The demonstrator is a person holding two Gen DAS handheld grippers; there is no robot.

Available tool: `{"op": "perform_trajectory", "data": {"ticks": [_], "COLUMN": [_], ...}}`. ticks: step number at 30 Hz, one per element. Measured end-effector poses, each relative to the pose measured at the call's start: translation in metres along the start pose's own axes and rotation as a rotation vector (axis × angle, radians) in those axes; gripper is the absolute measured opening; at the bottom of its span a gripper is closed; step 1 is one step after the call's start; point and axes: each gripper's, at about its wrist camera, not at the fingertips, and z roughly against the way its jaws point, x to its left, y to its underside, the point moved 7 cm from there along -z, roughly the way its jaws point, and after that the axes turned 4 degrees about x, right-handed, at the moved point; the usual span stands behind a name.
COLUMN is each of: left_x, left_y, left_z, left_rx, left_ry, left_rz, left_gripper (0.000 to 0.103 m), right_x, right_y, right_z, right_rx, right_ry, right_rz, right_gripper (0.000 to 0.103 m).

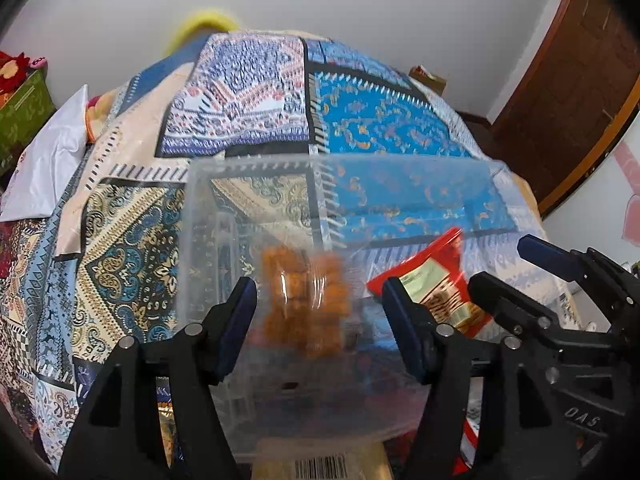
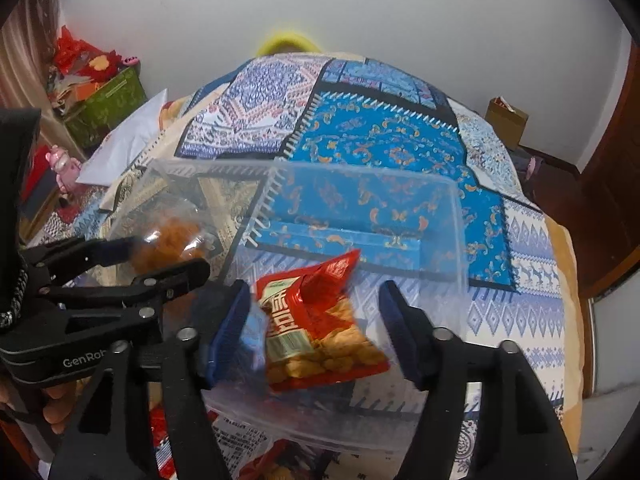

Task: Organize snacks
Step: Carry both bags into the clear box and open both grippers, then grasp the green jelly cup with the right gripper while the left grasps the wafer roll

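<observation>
A clear plastic bin (image 2: 440,208) sits open-topped on a patchwork bedspread (image 2: 400,148), its long axis running left to right across both wrist views. Over its right half a red snack bag (image 2: 316,328) hangs tilted, crimped top end pointing away and up, its clear window of golden puffs toward the camera; large white characters run down its front, blurred beyond reading. It lies between the pads of the right gripper (image 2: 316,324), whose jaws stand apart; whether the left pad touches it cannot be told. Over the bin's left half a clear packet of orange-brown snacks (image 1: 304,300), motion-blurred, sits between the parted jaws of the left gripper (image 1: 320,320), clear of both pads. "GenRob" shows on that gripper's body in the right view. Below the bin's near wall lies a barcode label (image 1: 320,468).
</observation>
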Motion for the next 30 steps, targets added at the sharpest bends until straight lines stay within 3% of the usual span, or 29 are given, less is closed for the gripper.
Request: {"op": "perform_trajectory", "data": {"ticks": [12,16,24,30], "left_x": [-0.008,-0.009,-0.012,-0.011], "left_y": [0.001,0.015,0.061,0.107], "left_z": [0.101,0.134,0.161,0.156], "left_rx": [-0.202,-0.248,-0.244,-0.194], "left_ry": [-0.024,-0.029,-0.030,-0.039], "left_rz": [-0.051,-0.059,-0.088,-0.104], "left_gripper": [0.070,0.071,0.072,0.072], "right_x": [-0.003,-0.002,-0.003,-0.008], "right_y": [-0.005,0.005,0.036,0.075], "right_z": [0.080,0.114,0.151,0.151], "right_rx": [-0.171,-0.238,-0.288,-0.254], "right_ry": [-0.002,0.006,0.001,0.020], "right_rz": [-0.012,-0.009,-0.020,-0.030], "right_gripper": [0.069,0.076,0.077,0.078]}}
